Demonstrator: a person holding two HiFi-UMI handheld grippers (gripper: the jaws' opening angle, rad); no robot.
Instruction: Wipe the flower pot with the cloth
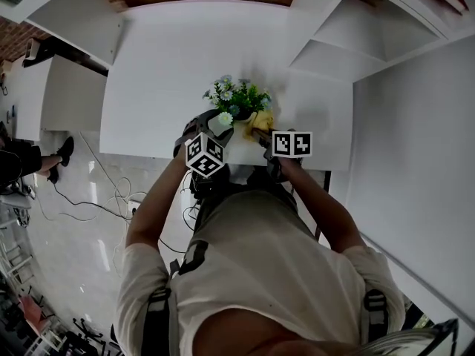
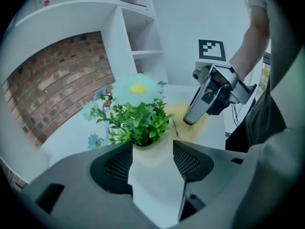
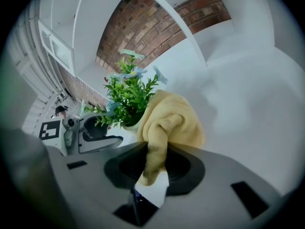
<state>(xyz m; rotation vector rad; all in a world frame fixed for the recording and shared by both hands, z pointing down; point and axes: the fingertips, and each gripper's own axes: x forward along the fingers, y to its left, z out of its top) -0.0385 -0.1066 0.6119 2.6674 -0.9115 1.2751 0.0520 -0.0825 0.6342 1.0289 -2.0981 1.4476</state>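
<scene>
The person point(image 1: 260, 265) is leaning over the near edge of the white table point(image 1: 163, 73), reaching out with both arms. The left gripper point(image 2: 152, 146) is standing with its jaws wide and is clasping the flower pot point(image 2: 155, 180): the pot's white wall is filling the gap, and the pads are pressing on it from both sides. The pot is at the table's near edge, right in front of the person. Just beside it, the right gripper point(image 3: 155, 151) is pinching a tail of the yellow cloth point(image 3: 174, 120) with its jaws nearly together. The rest of the cloth is bunching up beyond the fingertips and is lying against the pot's side. Above the rim, green leaves point(image 2: 138, 123) are spreading among small pale blue flowers, and one big pale daisy point(image 2: 138, 88) is rising over them. Farther off, the table top is running back to a brick wall point(image 2: 57, 80), with white shelves point(image 2: 138, 32) standing beside it.
</scene>
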